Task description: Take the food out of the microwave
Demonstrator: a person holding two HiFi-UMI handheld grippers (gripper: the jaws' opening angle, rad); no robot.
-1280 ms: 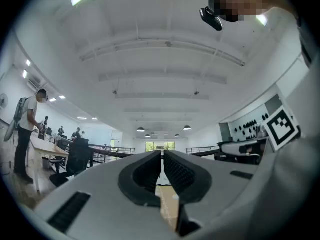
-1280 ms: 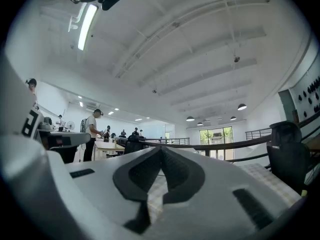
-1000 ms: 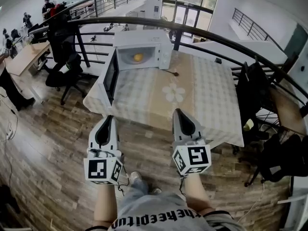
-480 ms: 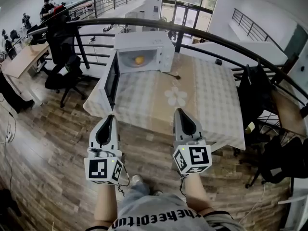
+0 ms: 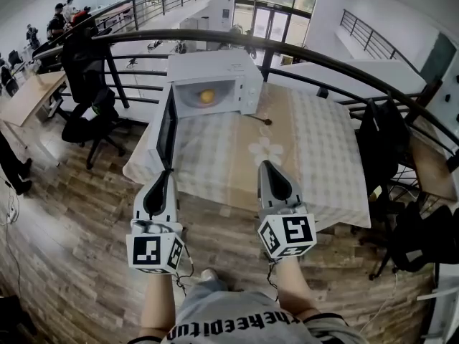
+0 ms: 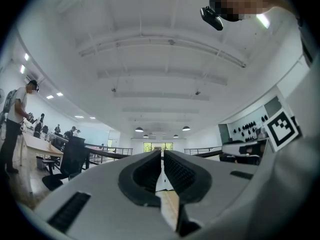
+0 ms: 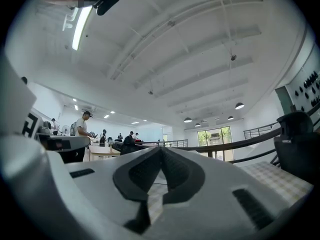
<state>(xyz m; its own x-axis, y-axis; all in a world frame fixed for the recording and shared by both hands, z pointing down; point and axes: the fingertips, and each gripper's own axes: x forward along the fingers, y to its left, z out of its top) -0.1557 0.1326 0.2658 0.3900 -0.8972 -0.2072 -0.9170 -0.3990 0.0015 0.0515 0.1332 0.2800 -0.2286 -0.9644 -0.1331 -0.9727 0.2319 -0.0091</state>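
Note:
A white microwave stands at the far left end of the table, its door swung open to the left. Inside lies the food, a small yellow-orange item on the turntable. My left gripper hovers over the table's near left edge, just in front of the open door, shut and empty. My right gripper is over the near edge further right, also shut with nothing in it. In the left gripper view the left gripper has its pads together; the right gripper in its own view looks the same.
A dark spoon-like thing lies on the checked cloth right of the microwave. A black railing curves behind the table. Office chairs stand at the left, more dark chairs at the right. People stand at desks far left.
Both grippers have moved forward toward the table and now reach over its near edge. The microwave and table sit nearer in the head view. Both jaws stayed shut.

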